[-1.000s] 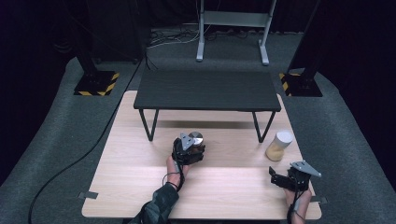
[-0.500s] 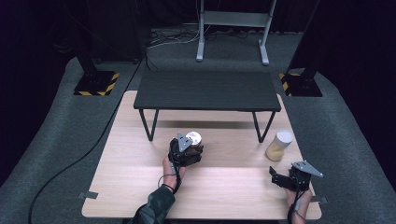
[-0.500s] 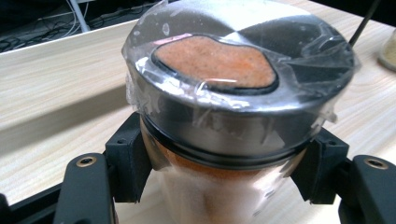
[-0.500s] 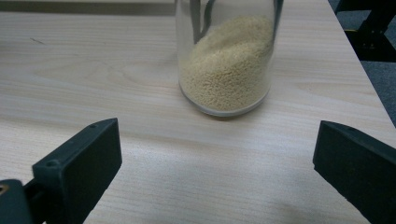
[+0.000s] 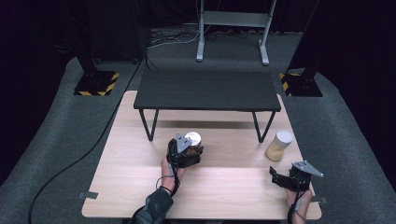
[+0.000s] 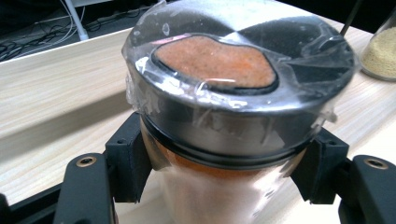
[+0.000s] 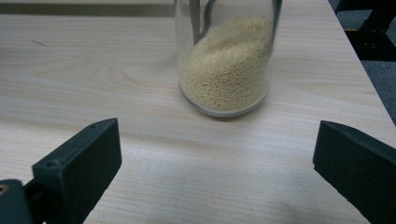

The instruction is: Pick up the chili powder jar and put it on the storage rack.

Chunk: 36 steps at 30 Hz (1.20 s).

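Left claw (image 5: 186, 151) clenched on orange jar (image 6: 219, 116) below its lid; since a second ago jar has come up and toward shelf (image 5: 208, 89), so placing there seems under way. Right claw (image 5: 287, 179) released, unmoved, facing grain jar (image 7: 226, 60).

Light wood table (image 5: 140, 186) stands on grey carpet floor (image 5: 60, 154). A low black bench (image 5: 208, 91) with thin metal legs sits on its far half. Beyond: grey metal stand (image 5: 233, 23), loose cables (image 5: 168, 39), two black posts on yellow-black striped bases (image 5: 95, 84). Surroundings are dark.
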Tool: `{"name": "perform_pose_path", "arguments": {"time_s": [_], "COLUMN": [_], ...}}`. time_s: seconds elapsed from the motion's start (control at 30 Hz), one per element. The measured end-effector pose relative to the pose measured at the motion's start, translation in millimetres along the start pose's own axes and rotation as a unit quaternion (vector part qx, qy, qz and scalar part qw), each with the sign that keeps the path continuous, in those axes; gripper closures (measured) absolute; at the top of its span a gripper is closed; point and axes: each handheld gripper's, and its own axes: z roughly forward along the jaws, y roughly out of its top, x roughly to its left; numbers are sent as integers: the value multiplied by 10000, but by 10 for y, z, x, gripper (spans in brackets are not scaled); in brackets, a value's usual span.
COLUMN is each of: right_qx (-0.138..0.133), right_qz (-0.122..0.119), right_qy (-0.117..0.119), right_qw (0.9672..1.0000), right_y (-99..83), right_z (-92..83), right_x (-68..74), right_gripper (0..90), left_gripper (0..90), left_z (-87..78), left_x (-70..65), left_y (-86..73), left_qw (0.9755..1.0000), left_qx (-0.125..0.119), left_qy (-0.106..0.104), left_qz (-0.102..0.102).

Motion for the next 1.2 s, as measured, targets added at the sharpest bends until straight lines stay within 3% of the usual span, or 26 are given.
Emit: {"name": "perform_pose_path", "arguments": {"time_s": [0.47, 1.2], "right_qx": [26, 2], "right_qz": [17, 15], "right_qy": [16, 2], "right_qw": [10000, 10000], "right_y": [10, 0], "right_z": [5, 0], "right_x": [-8, -3], "right_gripper": [0, 0], "left_gripper": [313, 313], "left_z": [-176, -241], "left_x": [41, 146], "left_y": [62, 255], "left_qw": [10000, 9999], "left_qx": [-66, -75], "left_qy": [-6, -154], "left_qz": [4, 4]}}
